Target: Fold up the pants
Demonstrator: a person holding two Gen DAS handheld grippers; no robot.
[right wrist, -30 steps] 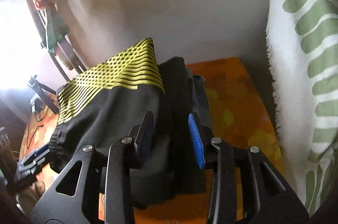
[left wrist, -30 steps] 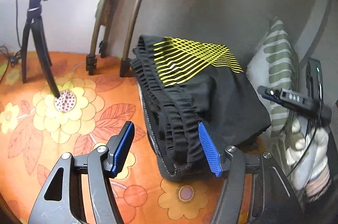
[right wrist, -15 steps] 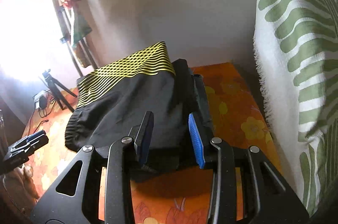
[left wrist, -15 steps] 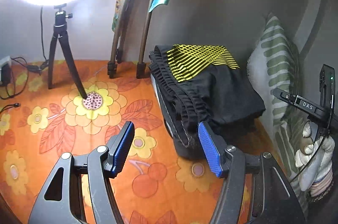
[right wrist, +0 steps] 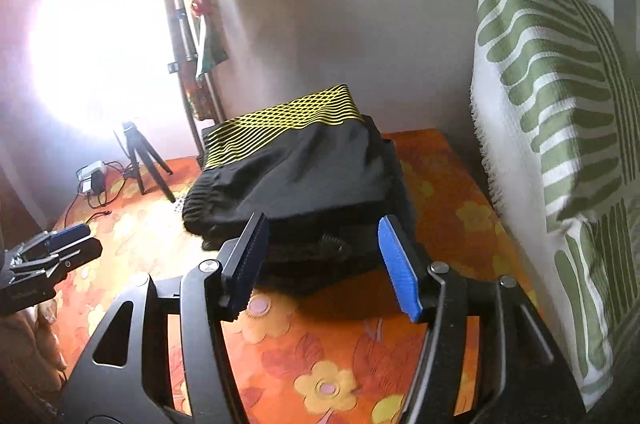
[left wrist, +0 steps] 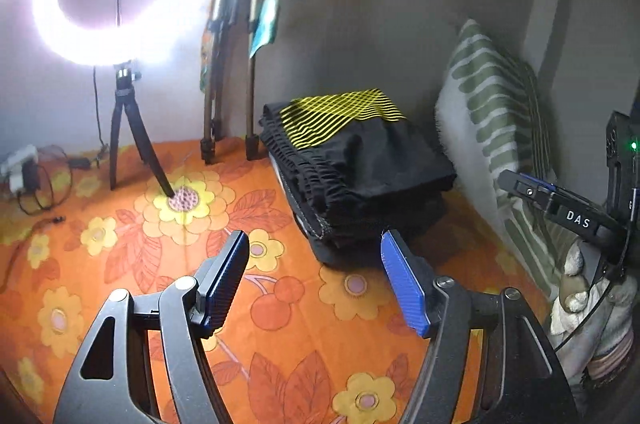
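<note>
Black pants with a yellow mesh pattern lie folded in a stack on the orange floral sheet, near the back wall; they also show in the right wrist view. My left gripper is open and empty, held back from the stack's near edge. My right gripper is open and empty, just in front of the stack's near side. The right gripper shows at the right of the left wrist view, and the left gripper at the left of the right wrist view.
A green and white pillow leans on the wall right of the stack. A ring light on a small tripod stands at the back left, with cables and a charger. Tripod legs lean on the wall.
Both grippers have drawn back from the pants. The right gripper's jaws have opened wider. The folded stack has stayed in place.
</note>
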